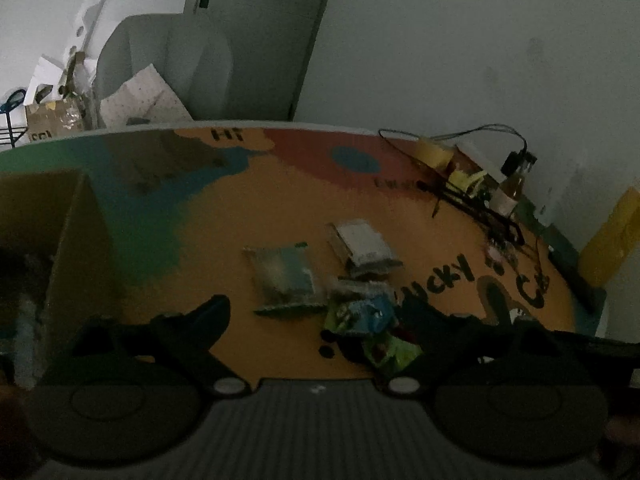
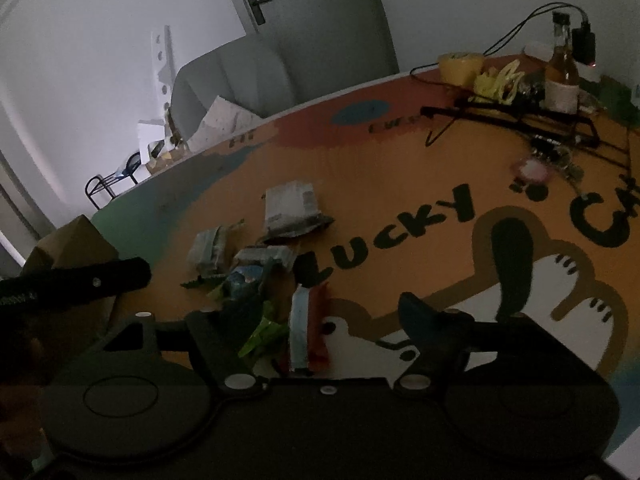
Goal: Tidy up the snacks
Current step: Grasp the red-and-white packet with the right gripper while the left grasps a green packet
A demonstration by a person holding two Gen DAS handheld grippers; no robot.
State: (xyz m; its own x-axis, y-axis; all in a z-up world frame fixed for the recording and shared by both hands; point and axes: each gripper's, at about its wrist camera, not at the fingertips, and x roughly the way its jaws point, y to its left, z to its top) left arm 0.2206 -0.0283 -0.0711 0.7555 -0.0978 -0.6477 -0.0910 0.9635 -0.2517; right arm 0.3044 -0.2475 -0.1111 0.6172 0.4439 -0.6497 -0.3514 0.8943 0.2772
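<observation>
Several snack packets lie in a loose heap on the orange printed table (image 1: 280,184). In the left wrist view a clear teal packet (image 1: 284,276) and a grey-white packet (image 1: 364,244) lie flat, with a green-blue packet (image 1: 360,312) nearer. My left gripper (image 1: 320,312) hangs open just short of them, holding nothing. In the right wrist view my right gripper (image 2: 328,312) is open around a green packet (image 2: 264,332) and a red and pale-blue bar (image 2: 308,328); its right finger stands clear of the bar. A cardboard box (image 1: 52,220) stands at the left.
At the table's far right are a bottle (image 2: 562,76), a yellow tape roll (image 2: 460,66), black cables and small clutter. A finger of my left gripper (image 2: 100,280) reaches in front of the cardboard box (image 2: 72,240). A grey chair (image 1: 168,60) and a door stand behind the table.
</observation>
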